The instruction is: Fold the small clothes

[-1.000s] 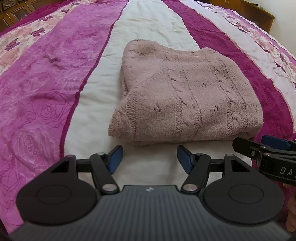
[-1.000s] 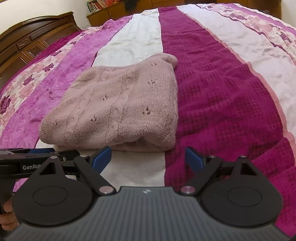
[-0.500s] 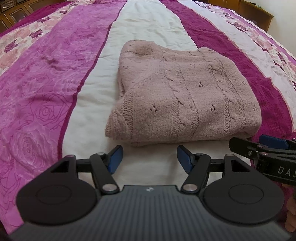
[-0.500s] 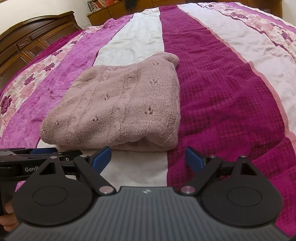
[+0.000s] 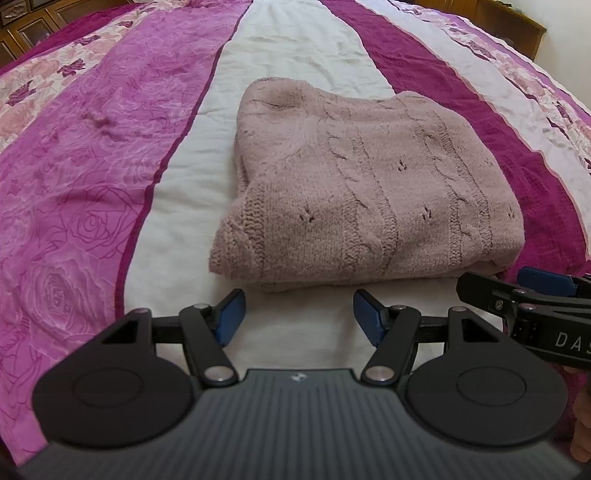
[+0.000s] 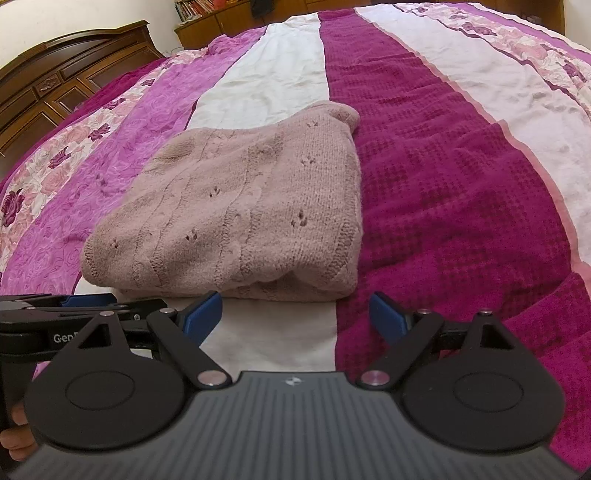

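Note:
A dusty-pink cable-knit sweater (image 5: pixel 369 192) lies folded into a compact rectangle on the bed; it also shows in the right wrist view (image 6: pixel 240 214). My left gripper (image 5: pixel 297 315) is open and empty, just short of the sweater's near edge. My right gripper (image 6: pixel 295 319) is open and empty, just short of the sweater's near right corner. Each gripper shows at the edge of the other's view: the right one (image 5: pixel 524 291), the left one (image 6: pixel 74 306).
The bed is covered by a striped bedspread (image 5: pixel 92 192) in magenta, pink, white and rose print. A dark wooden headboard (image 6: pixel 66 85) and cabinets (image 6: pixel 236 18) stand beyond the bed.
Both grippers have eased slightly toward the sweater's near edge. The sweater has not moved and both stay open.

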The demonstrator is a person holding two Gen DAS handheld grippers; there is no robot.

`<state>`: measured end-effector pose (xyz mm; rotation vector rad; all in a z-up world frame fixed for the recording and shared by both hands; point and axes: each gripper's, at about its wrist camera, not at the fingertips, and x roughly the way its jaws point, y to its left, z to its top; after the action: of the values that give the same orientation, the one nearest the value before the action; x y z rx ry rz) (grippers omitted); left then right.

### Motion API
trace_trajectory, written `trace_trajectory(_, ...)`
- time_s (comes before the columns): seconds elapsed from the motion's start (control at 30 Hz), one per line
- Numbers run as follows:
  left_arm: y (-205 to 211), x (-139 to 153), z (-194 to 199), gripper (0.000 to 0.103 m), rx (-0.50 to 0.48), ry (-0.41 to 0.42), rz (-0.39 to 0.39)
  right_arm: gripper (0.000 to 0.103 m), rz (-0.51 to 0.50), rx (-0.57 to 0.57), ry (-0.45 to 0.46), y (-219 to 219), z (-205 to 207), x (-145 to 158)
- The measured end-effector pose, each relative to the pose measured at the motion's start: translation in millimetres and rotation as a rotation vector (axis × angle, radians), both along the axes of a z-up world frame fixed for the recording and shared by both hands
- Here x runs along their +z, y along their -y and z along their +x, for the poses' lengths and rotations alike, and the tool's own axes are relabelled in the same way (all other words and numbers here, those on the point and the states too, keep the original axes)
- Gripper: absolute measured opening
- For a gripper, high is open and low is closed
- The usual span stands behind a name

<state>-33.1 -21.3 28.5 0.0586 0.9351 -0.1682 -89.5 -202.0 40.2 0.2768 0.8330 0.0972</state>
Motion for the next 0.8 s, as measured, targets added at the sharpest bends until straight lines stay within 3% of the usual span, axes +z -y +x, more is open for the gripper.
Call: trace_trajectory(0.8, 0.0, -3.2, -1.0, 0.066, 0.001, -0.006, 0.004, 0.091, 0.006, 0.001, -0.003, 0.5, 0.1, -1.8)
